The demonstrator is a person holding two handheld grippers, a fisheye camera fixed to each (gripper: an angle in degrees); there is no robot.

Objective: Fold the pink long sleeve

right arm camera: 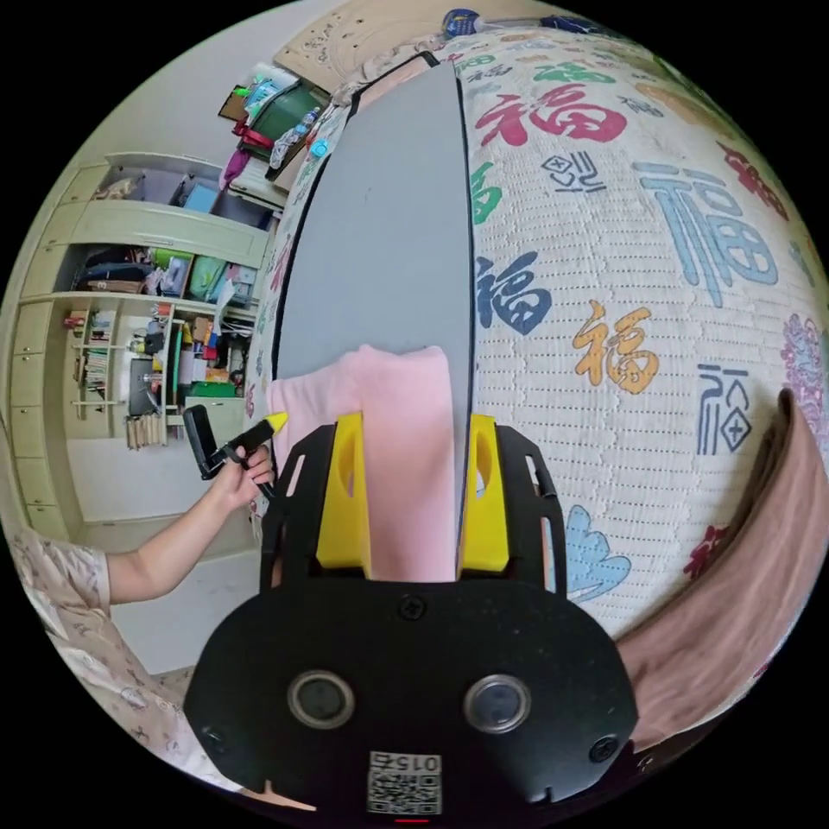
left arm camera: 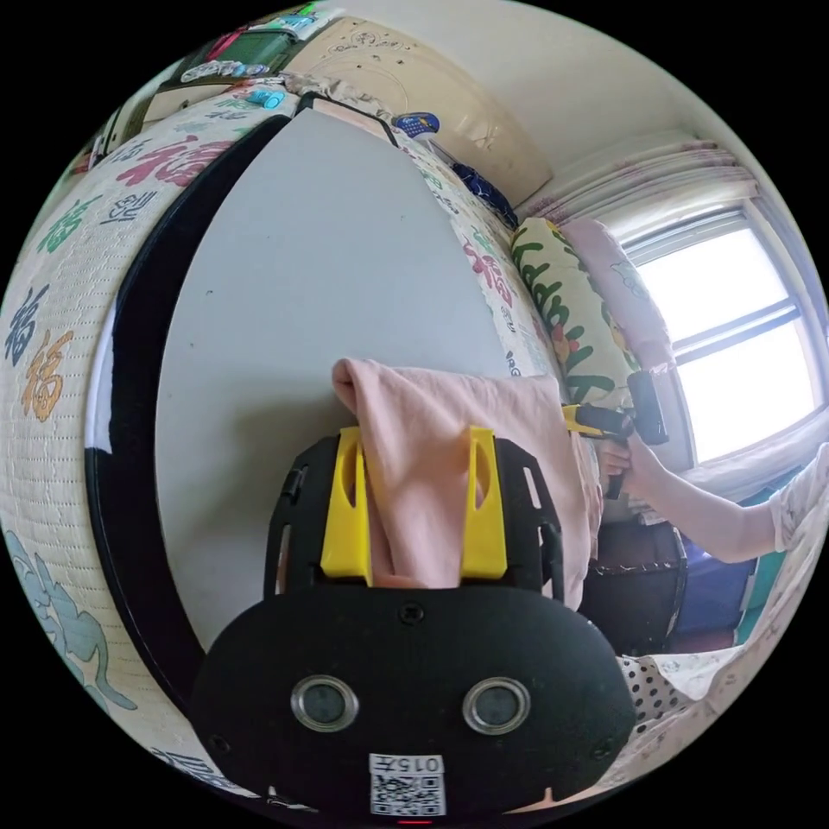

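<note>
**Grey board on a printed woven mat**

A cream woven mat (right arm camera: 656, 285) printed with large coloured characters covers the bed. On it lies a flat grey board with a black edge (left arm camera: 328, 276). The pink long sleeve garment (left arm camera: 449, 449) rests on the board's near end. A brown cloth strip (right arm camera: 743, 570) lies across the mat's edge.

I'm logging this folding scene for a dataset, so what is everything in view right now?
pink long sleeve: one, pale pink, held up over the grey board's near end.
grey board: one, grey with black edge, lying on the mat.
mat: one, cream with coloured characters, under the board.
brown cloth: one, brown, on the mat's edge.
window: one, bright, behind the pillows.
shelves: cluttered, by the wall.
left gripper: yellow jaws clamping the pink cloth.
right gripper: yellow jaws clamping the pink cloth.
</note>
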